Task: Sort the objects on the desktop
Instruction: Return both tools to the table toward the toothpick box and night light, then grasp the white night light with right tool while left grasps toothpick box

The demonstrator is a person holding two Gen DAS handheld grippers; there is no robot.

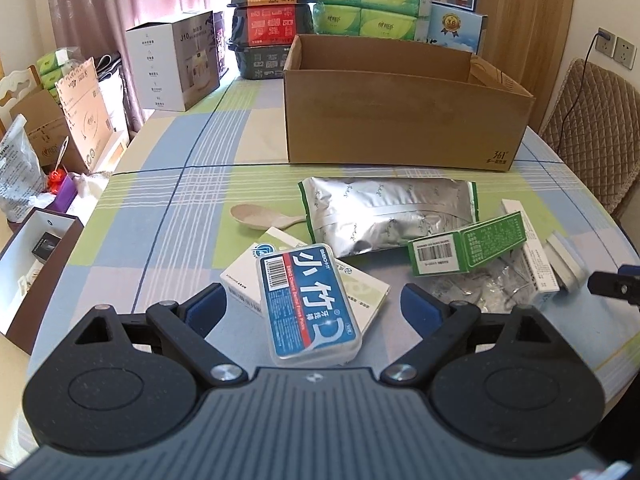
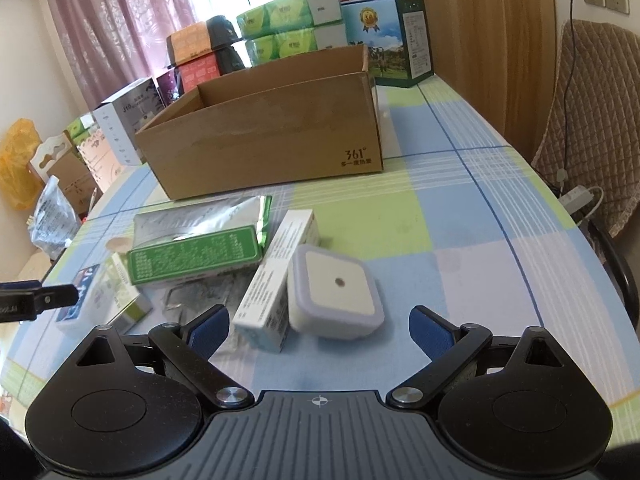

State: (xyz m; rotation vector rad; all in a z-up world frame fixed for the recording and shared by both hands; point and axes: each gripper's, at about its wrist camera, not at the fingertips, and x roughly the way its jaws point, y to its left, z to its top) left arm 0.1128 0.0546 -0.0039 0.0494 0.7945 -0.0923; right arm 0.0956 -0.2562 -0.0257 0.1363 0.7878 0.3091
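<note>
The box [image 1: 404, 120] hides its inside; floss case [image 1: 308, 300] lies between the spread left gripper [image 1: 314, 304], night light [image 2: 334, 294] between the spread right gripper [image 2: 320, 326].

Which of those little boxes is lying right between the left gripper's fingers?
The blue-labelled clear plastic floss-pick box, lying atop a white carton; the green carton sits farther away.

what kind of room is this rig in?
Probably a home dining room, used partly for storage: a checked tablecloth on a rounded table, pink curtains at a window, a padded chair, and stacked tissue packs behind the cardboard box.
</note>
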